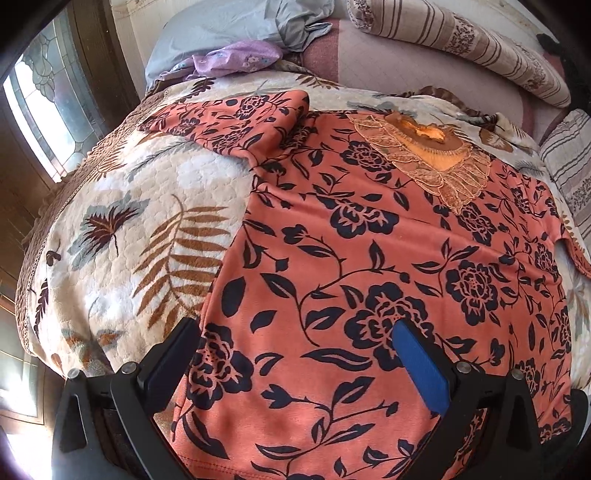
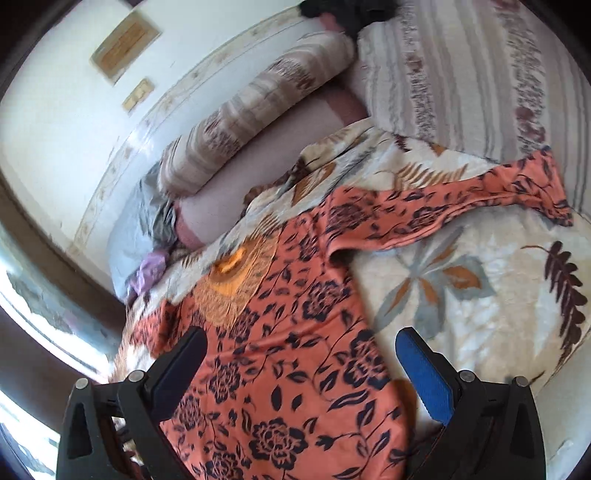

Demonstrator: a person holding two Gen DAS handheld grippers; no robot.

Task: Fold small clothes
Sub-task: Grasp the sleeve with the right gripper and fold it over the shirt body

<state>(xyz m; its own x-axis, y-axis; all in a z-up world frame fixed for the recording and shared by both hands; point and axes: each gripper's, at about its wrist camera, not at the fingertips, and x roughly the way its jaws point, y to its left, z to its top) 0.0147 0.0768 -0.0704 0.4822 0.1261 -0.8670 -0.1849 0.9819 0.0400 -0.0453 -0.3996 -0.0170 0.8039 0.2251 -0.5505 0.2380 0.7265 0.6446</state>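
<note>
An orange blouse point(image 1: 369, 236) with a dark flower print and a lace collar point(image 1: 436, 155) lies spread flat on the bed, front up. Its left sleeve point(image 1: 229, 118) stretches out to the far left. My left gripper point(image 1: 295, 332) hovers open over the blouse's lower left hem, nothing between its fingers. In the right wrist view the same blouse point(image 2: 288, 350) runs up the middle, and its right sleeve point(image 2: 461, 210) lies out to the right. My right gripper point(image 2: 301, 343) is open above the blouse's lower right side edge, holding nothing.
A cream quilted blanket point(image 1: 122, 229) with a leaf print covers the bed under the blouse. Striped pillows point(image 1: 461, 48) and a grey-blue pillow point(image 1: 221, 33) lie at the headboard, with a small purple cloth point(image 1: 236, 59) beside them. A window point(image 1: 40, 99) stands left of the bed.
</note>
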